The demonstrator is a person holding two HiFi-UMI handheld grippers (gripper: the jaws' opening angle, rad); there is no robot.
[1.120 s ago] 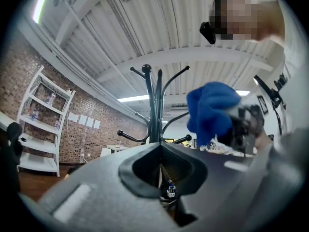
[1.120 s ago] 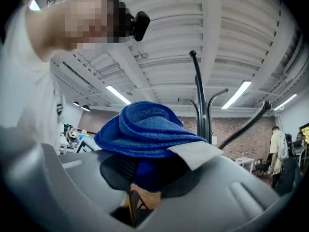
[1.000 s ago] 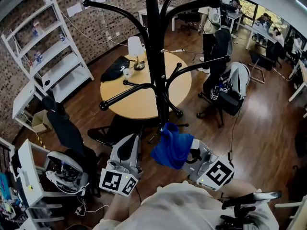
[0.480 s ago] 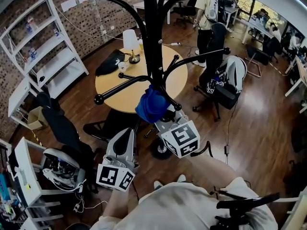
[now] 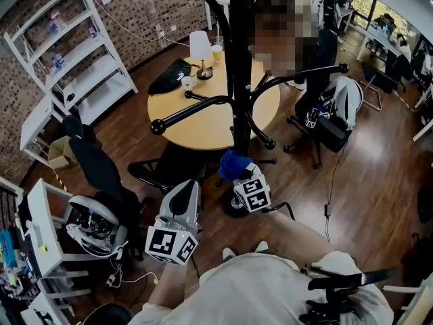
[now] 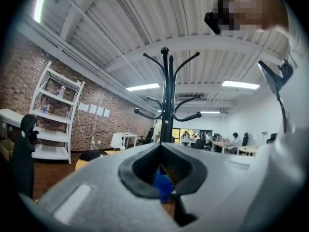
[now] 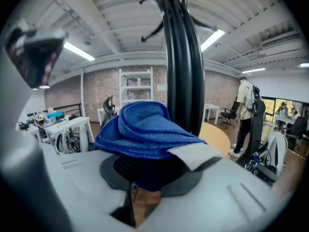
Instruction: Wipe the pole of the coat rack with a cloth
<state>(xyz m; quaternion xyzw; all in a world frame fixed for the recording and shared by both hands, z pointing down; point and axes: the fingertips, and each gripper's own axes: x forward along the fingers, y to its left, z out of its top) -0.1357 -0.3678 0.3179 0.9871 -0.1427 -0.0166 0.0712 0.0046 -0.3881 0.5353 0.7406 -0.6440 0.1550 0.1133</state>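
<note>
Round wooden table (lamp on it) near white shelving.

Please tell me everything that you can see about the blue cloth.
The blue cloth looks like a woven, textured fabric, bunched in loose folds, with a pale label at one edge. The right gripper is shut on its lower part, so the folds rise above the jaws. It is held low on the black pole of the coat rack, right in front of it. I cannot tell for sure whether it presses on the pole. Nothing else touches it.
</note>
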